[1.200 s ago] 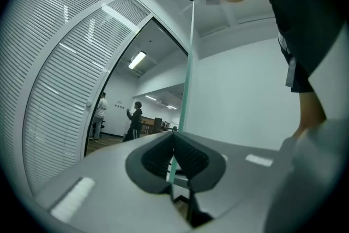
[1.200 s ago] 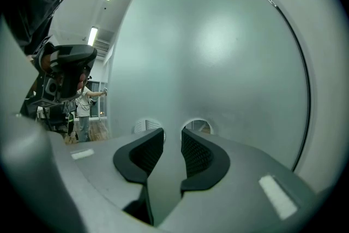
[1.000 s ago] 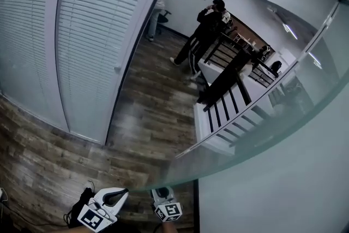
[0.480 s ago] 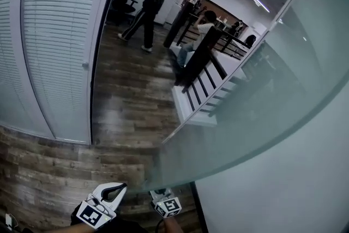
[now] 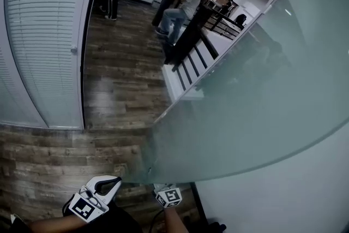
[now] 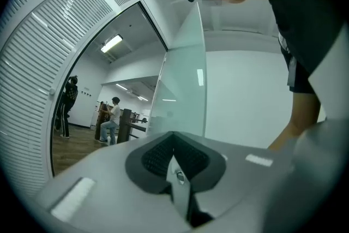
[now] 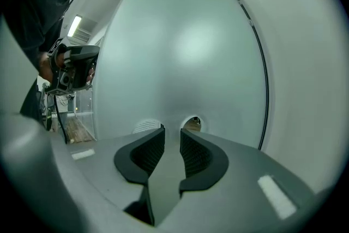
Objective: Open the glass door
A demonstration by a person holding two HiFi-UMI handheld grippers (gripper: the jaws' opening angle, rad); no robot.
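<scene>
Plainly, the large frosted glass door [image 5: 251, 101] stands swung partway from its opening, its pane running from the lower middle of the head view up to the upper right corner. The white slatted partition [image 5: 38, 35] is seen well apart at the left, across the brown wood-plank floor [image 5: 65, 155]. The pane's upright free edge lies just ahead of both grippers. The right gripper [image 7: 172, 131] is judged the nearer: it faces the pane squarely, just below two round openings [image 7: 192, 123] in the glass. Its jaws stand apart and have just been closing, with nothing gripped between them. The left gripper [image 6: 173, 144] is held beside the free edge, jaws pressed together on nothing.
</scene>
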